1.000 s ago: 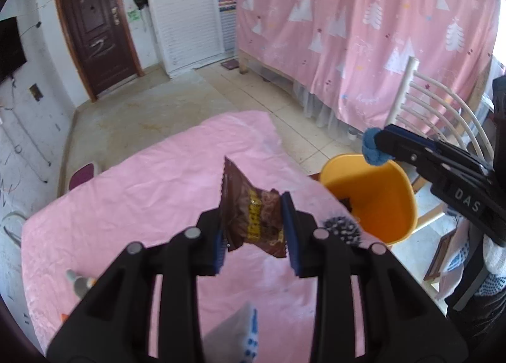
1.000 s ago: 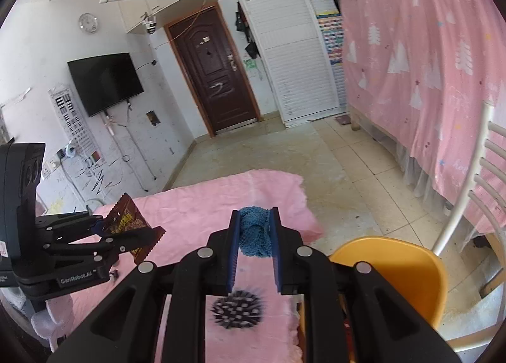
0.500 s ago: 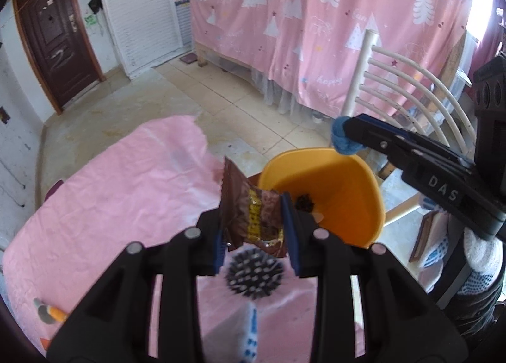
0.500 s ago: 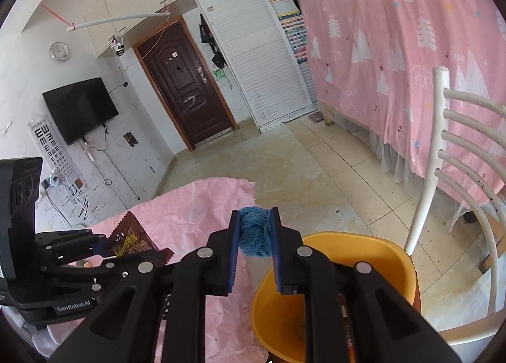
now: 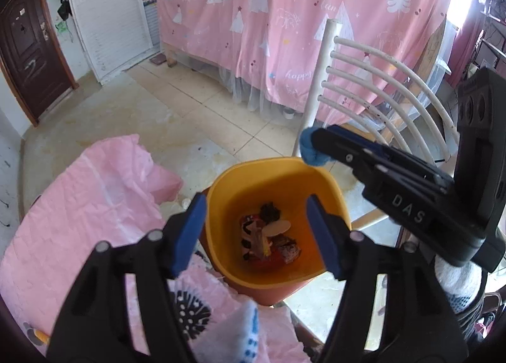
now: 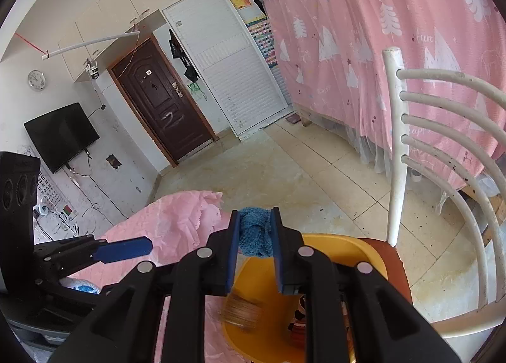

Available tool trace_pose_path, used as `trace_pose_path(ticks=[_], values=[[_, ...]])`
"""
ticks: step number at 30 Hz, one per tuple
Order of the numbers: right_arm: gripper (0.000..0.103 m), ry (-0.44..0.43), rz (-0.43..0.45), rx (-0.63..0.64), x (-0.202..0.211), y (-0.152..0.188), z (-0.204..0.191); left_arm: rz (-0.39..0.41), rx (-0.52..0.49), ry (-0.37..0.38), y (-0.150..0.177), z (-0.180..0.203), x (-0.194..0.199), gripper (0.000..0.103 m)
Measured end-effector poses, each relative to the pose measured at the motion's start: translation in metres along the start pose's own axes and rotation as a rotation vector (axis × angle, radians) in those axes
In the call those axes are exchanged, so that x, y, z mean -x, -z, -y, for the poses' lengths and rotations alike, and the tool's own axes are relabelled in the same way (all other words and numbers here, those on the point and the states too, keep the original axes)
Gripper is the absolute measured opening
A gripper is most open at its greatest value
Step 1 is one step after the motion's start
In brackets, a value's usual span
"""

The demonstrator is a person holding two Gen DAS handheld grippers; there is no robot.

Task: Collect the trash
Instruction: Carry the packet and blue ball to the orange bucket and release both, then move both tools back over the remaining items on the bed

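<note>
Your left tongs (image 5: 256, 233) are opening, empty, above the orange bin (image 5: 275, 173); right tongs (image 6: 254, 247) clamp the blue cloth wad (image 6: 254, 231), positioned for dropping.

1. Your tabletop (image 5: 79, 204) is covered by a crumpled pink cloth (image 5: 104, 185) whose far corner hangs off the edge.
2. On the cloth near you lies a black spiky ball (image 5: 189, 315).
3. At the tabletop's near left edge sits a small orange-tipped item (image 5: 39, 334), too cut off to identify.
4. Just past the tabletop's right edge, a chair (image 6: 395, 255) carries the orange bin (image 5: 335, 192) on its seat.
5. The tiled floor (image 5: 196, 116) beyond is stained.
</note>
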State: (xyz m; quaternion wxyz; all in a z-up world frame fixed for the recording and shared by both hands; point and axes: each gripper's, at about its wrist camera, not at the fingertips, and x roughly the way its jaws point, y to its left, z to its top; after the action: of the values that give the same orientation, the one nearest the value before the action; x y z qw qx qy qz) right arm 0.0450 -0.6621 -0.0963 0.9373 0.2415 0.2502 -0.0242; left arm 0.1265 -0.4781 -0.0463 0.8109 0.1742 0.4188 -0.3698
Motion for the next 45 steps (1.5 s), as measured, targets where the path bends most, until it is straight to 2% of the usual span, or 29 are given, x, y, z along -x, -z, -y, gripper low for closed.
trace_pose_path(ticks=[6, 11, 16, 20, 24, 35, 38, 45], values=[[0.019, 0.006, -0.011, 0.002, -0.006, 0.002, -0.004, -0.001, 0.020, -0.010, 0.006, -0.009, 0.006, 0.063], [0.042, 0.011, 0.002, 0.010, -0.004, 0.001, -0.011, 0.018, 0.051, -0.017, 0.013, -0.025, 0.022, 0.063], [0.047, -0.004, 0.000, 0.058, -0.003, 0.000, -0.037, 0.052, 0.085, -0.026, 0.026, -0.045, 0.047, 0.064], [0.056, -0.022, 0.001, 0.095, -0.004, -0.004, -0.064, 0.082, 0.109, -0.043, 0.038, -0.063, 0.067, 0.065], [0.058, -0.047, -0.012, 0.138, -0.008, -0.003, -0.094, 0.114, 0.144, -0.068, 0.053, -0.085, 0.091, 0.069], [0.064, -0.126, -0.089, 0.257, -0.032, 0.020, -0.183, 0.162, 0.258, -0.107, 0.105, -0.145, 0.137, 0.070], [0.065, -0.148, -0.119, 0.295, -0.039, 0.030, -0.208, 0.172, 0.286, -0.125, 0.118, -0.160, 0.146, 0.077], [0.068, -0.189, -0.186, 0.372, -0.055, 0.055, -0.255, 0.177, 0.340, -0.181, 0.157, -0.195, 0.166, 0.082]])
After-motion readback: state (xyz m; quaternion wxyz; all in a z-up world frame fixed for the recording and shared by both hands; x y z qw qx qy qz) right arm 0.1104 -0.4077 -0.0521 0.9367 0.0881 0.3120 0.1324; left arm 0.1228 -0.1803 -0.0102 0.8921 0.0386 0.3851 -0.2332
